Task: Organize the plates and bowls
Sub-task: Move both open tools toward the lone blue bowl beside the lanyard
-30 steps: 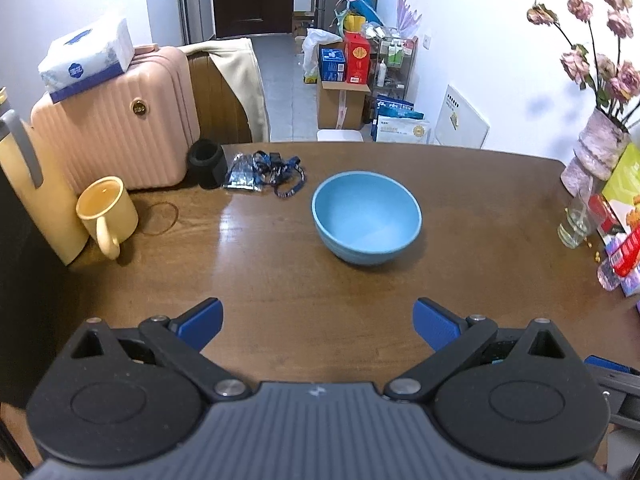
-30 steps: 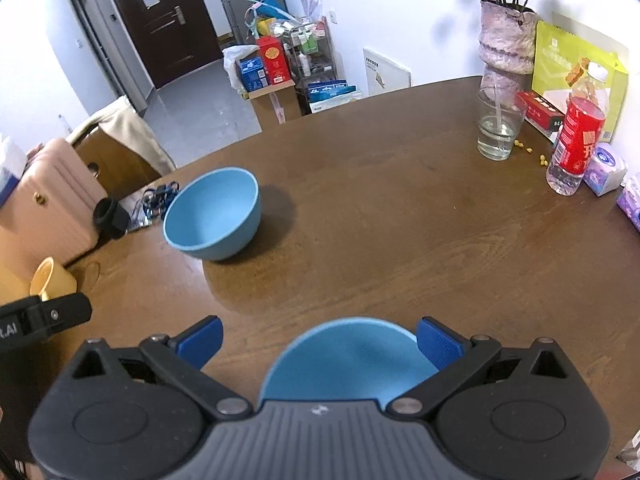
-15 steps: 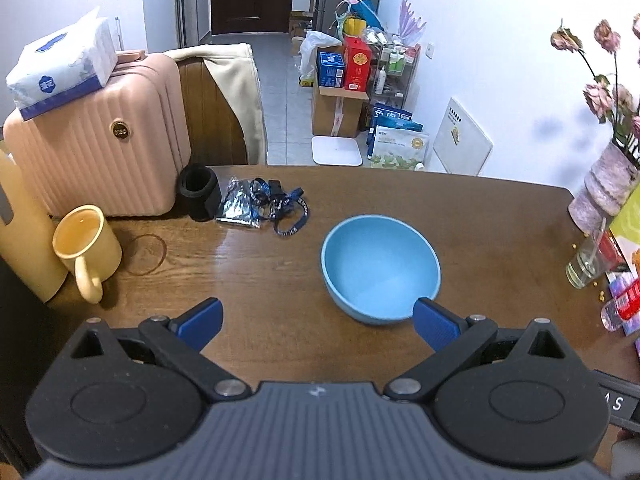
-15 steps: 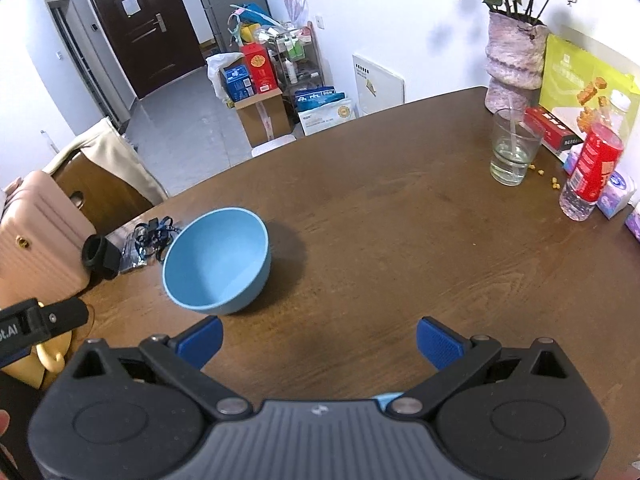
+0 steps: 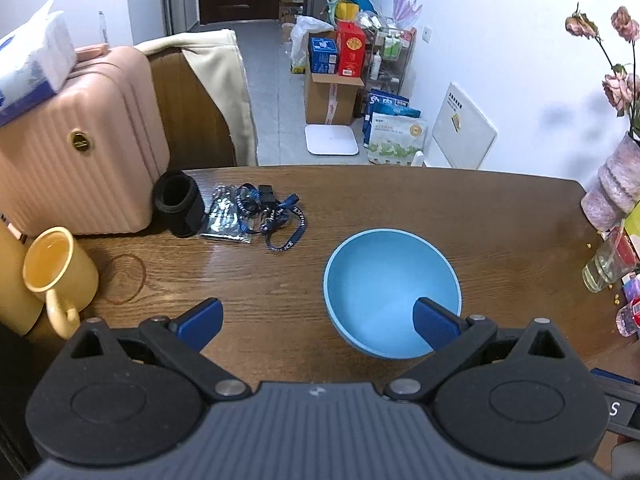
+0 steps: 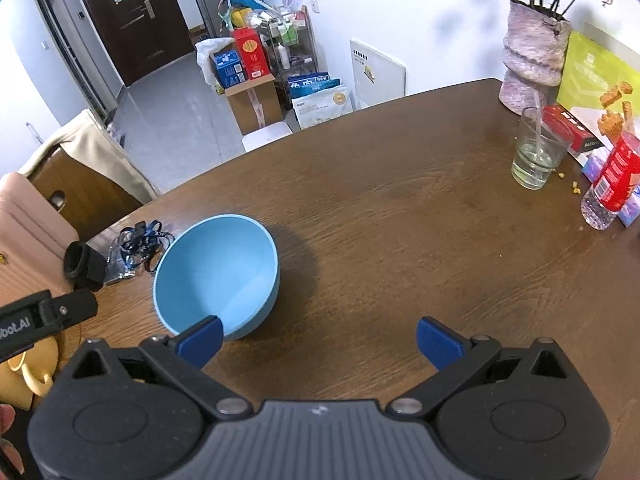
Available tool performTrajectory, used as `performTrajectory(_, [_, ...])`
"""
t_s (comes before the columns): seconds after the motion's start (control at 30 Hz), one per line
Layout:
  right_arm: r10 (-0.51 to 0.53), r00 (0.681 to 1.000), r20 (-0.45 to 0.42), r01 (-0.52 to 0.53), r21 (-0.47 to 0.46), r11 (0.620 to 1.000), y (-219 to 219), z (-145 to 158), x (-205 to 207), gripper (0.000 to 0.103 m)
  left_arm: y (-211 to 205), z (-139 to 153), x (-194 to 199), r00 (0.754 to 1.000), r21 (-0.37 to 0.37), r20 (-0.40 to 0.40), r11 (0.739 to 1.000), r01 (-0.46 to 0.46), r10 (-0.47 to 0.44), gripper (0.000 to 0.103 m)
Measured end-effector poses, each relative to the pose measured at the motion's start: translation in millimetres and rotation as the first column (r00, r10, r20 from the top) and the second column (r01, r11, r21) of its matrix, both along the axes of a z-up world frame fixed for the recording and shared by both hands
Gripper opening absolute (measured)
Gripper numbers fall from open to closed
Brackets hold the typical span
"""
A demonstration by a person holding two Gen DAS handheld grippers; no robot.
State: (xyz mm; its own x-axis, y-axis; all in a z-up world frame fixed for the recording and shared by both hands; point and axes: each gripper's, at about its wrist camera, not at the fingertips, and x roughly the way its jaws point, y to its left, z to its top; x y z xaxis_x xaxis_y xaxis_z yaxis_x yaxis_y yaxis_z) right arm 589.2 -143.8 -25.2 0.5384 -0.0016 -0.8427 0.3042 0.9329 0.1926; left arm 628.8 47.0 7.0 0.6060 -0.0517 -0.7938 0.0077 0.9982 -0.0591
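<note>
One light blue bowl [image 5: 384, 280] stands upright and empty on the brown wooden table [image 5: 280, 292]. My left gripper [image 5: 318, 320] is open and holds nothing; its right finger [image 5: 436, 322] overlaps the bowl's near side in the left wrist view, and the left finger is over bare wood. In the right wrist view the same bowl [image 6: 216, 268] sits left of centre. My right gripper [image 6: 319, 340] is open and empty, with its left fingertip [image 6: 200, 338] just in front of the bowl's near rim. Part of the left gripper's body [image 6: 48, 314] shows at the left edge.
A yellow mug [image 5: 60, 272], a pink suitcase [image 5: 80, 148], a black cylinder [image 5: 178, 204] and a blue lanyard [image 5: 276, 216] lie left and behind the bowl. At the table's right side stand a glass [image 6: 536, 156], a red-labelled bottle [image 6: 612, 176], a vase [image 6: 532, 56] and boxes.
Both grippers moved so the bowl now sits closer to their fingers. A second blue bowl seen under the right gripper a second ago has dropped out of view. Both stay open.
</note>
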Motion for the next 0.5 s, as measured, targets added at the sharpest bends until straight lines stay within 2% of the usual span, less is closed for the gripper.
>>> performTrajectory(0.33, [0.005,1.000,-0.030,-0.005,0.006,1.000,1.3,-16.0,40.4,0.101,-6.5,-23.8,35.8,0.999,0.032,-0.038,0.999,0.019,-0.017,0.103])
performTrajectory(0.5, [0.017,0.999,-0.041,-0.017,0.010,1.000,-0.7,-26.9,58.9,0.090,-10.4,-37.9,52.5,0.998,0.030,-0.063,0.999,0.026,-0.024,0.101])
